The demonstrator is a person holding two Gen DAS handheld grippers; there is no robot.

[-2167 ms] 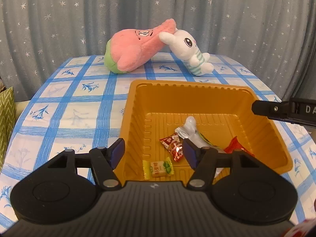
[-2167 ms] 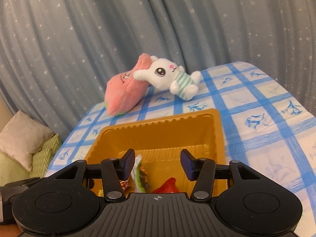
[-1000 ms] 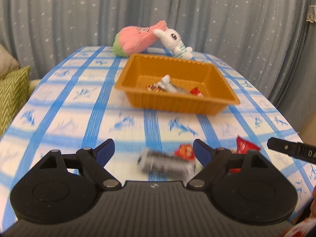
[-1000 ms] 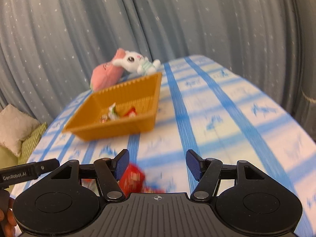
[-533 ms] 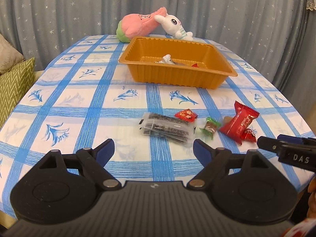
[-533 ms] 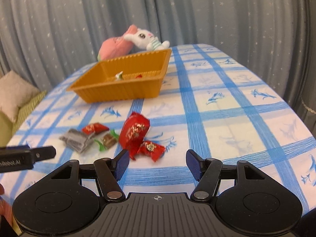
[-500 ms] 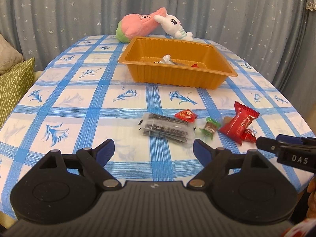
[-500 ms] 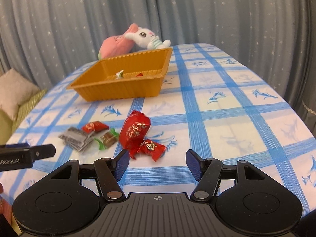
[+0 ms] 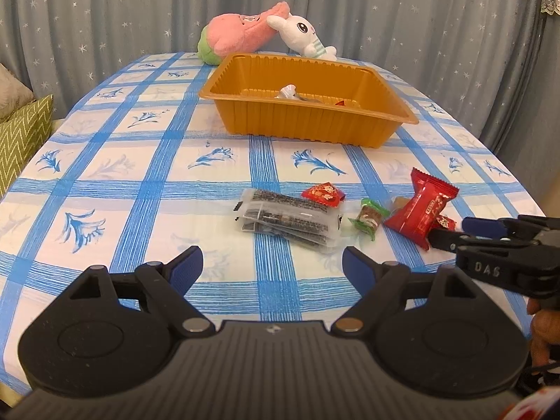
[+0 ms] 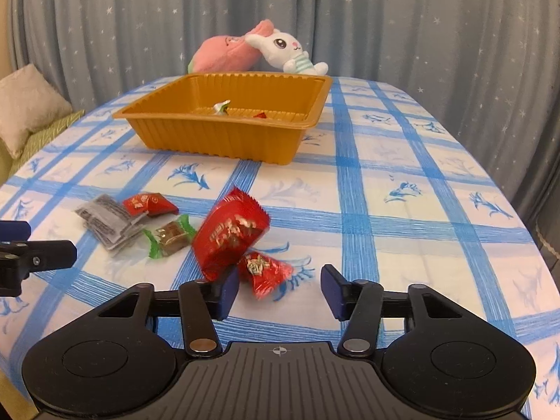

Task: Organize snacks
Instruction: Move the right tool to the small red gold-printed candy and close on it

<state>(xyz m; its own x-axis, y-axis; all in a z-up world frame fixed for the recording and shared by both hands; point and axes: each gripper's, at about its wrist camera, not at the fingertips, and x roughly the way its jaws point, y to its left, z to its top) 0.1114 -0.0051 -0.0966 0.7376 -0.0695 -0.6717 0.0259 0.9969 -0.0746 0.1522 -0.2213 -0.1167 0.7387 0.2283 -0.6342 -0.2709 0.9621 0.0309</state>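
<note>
My table (image 9: 147,161) wears a white cloth crossed with blue bands and blue flower prints. Far ahead of my tools sits an orange tray (image 9: 308,122), and beyond it a pink plush (image 9: 238,36) and a white rabbit plush (image 9: 304,35) lie against each other at the far edge. Just ahead of my left tool lies a stack of clear packets with dark filling (image 9: 290,218), a small red candy (image 9: 322,193) touching its far corner. To the right come a green-wrapped sweet (image 9: 369,217), a big red packet (image 10: 231,232) and a small red sweet (image 10: 264,269) against its near end.
</note>
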